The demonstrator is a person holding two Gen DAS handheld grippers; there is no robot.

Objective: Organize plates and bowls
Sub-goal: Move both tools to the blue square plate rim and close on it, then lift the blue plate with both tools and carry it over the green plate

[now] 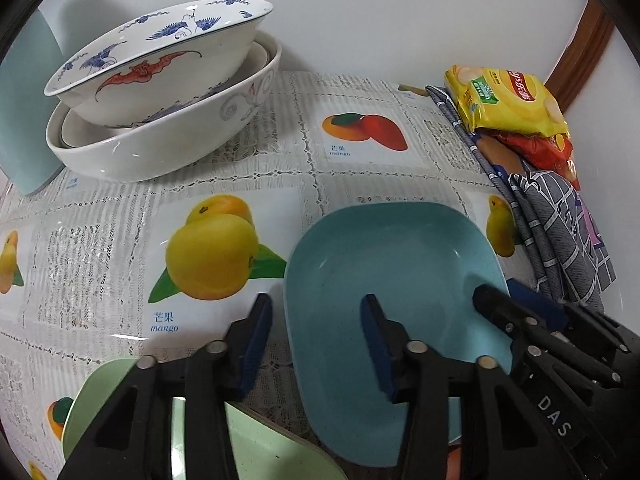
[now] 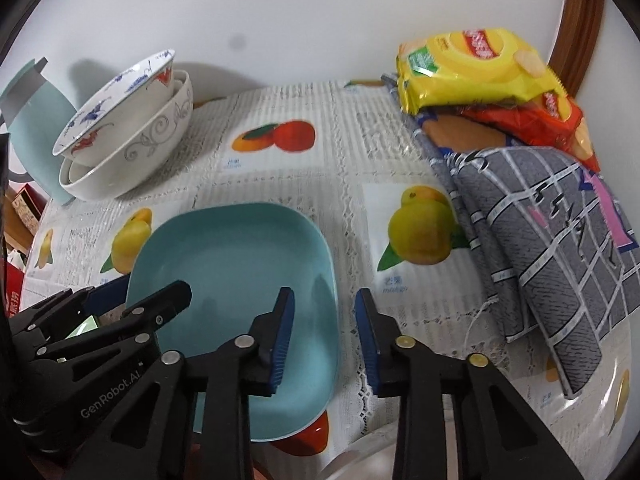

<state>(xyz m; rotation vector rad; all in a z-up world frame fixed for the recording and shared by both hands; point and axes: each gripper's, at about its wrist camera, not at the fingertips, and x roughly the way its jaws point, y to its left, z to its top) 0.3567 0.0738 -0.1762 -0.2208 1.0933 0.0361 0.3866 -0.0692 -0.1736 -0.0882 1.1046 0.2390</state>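
A light-blue square plate point(image 1: 392, 264) point(image 2: 232, 256) lies flat on the fruit-print tablecloth point(image 1: 280, 168). My left gripper point(image 1: 316, 308) straddles the plate's left rim, one pad outside and one over the plate, with gaps on both sides. My right gripper point(image 2: 324, 300) straddles the opposite rim the same way, and neither of its pads touches the rim. Each gripper also shows at the side of the other's view, the right gripper point(image 1: 500, 290) and the left gripper point(image 2: 146, 290). A stack of white patterned bowls point(image 1: 160, 92) point(image 2: 124, 136) stands at the back left. A pale-green plate point(image 1: 100, 400) lies under my left gripper.
A light-blue jug point(image 1: 24, 120) stands behind the bowls by the wall. Yellow and red snack bags point(image 1: 508, 100) point(image 2: 480, 68) lie on a folded grey checked cloth point(image 1: 560, 232) point(image 2: 552, 248) at the right. A wooden frame point(image 1: 588, 44) rises in the back right corner.
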